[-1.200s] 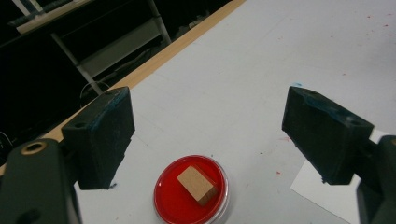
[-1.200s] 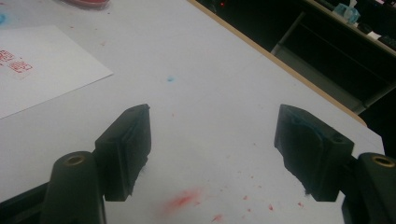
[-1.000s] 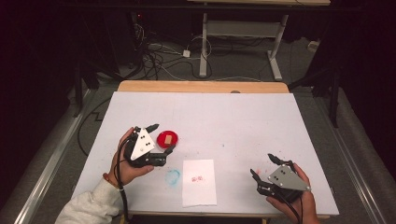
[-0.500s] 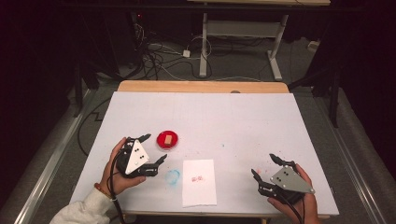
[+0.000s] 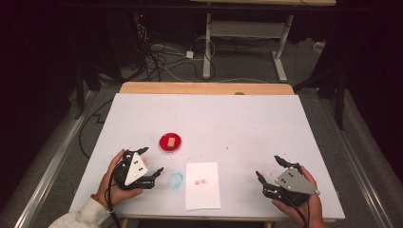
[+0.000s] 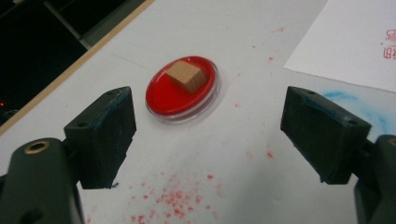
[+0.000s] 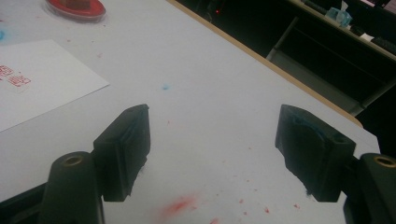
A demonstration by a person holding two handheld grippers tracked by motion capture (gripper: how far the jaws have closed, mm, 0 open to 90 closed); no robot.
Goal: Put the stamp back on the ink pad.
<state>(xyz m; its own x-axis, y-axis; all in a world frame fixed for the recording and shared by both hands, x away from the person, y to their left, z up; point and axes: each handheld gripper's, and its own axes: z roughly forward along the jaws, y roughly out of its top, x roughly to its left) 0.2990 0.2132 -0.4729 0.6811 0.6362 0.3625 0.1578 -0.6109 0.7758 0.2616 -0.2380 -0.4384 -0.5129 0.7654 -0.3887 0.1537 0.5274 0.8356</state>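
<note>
**Stamp block at rest in red dish, both tongs released**

White desk (image 5: 228,118) against a dark room, cables on the floor behind it. Red dish (image 5: 170,142) sits left of centre on the desk; a small wooden block (image 5: 170,141) stands in it, near the dish's middle. In the left gripper view the block (image 6: 186,77) lies ahead of the jaws and slightly toward the left one, well clear of both, with the dish (image 6: 182,88) untouched.

Left tongs (image 5: 151,162) held low over the desk just below-left of the dish, jaws spread wide, nothing between them. Right tongs (image 5: 270,168) near the desk's lower right corner, well apart from dish and block, jaws likewise spread and empty.

White paper sheet (image 5: 203,185) lies between the two tongs, bearing a small red stamp mark (image 5: 202,181). Blue smudge (image 5: 176,179) on the desk just left of the sheet. Red speckles (image 6: 173,198) scattered on the surface close under the left tongs.
</note>
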